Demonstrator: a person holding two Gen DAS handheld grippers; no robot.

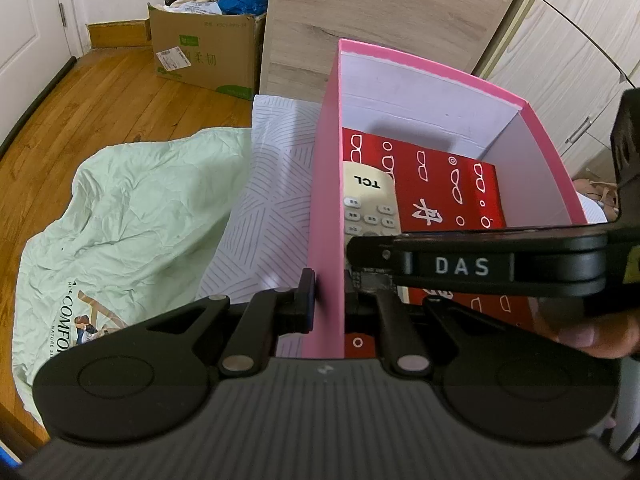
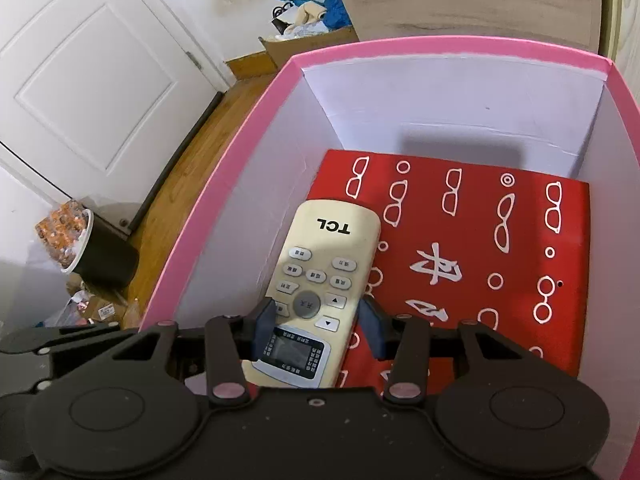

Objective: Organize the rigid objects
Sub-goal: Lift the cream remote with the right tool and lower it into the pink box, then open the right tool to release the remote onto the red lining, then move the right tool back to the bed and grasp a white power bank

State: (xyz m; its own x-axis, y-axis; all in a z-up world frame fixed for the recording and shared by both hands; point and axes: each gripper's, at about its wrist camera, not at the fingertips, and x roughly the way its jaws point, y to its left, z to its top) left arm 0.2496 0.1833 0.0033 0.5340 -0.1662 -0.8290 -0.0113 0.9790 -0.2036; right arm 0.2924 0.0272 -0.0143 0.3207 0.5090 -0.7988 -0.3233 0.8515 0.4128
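Note:
A pink box (image 1: 326, 184) with white inner walls stands on a bed; its rim also shows in the right wrist view (image 2: 208, 184). Inside lies a red flat box with white glasses patterns (image 2: 472, 248), which also shows in the left wrist view (image 1: 444, 188). A cream TCL remote (image 2: 320, 280) lies partly on it, also in the left wrist view (image 1: 370, 204). My left gripper (image 1: 330, 298) is shut on the box's left wall, one finger each side. My right gripper (image 2: 318, 328) is inside the box, its blue pads (image 2: 266, 326) closed against the remote's sides.
A mint green quilt (image 1: 132, 232) and a striped pillow (image 1: 272, 184) lie left of the box. A cardboard carton (image 1: 204, 56) stands on the wooden floor by a wood panel (image 1: 360, 20). A black bin (image 2: 104, 256) sits near the white door (image 2: 88, 80).

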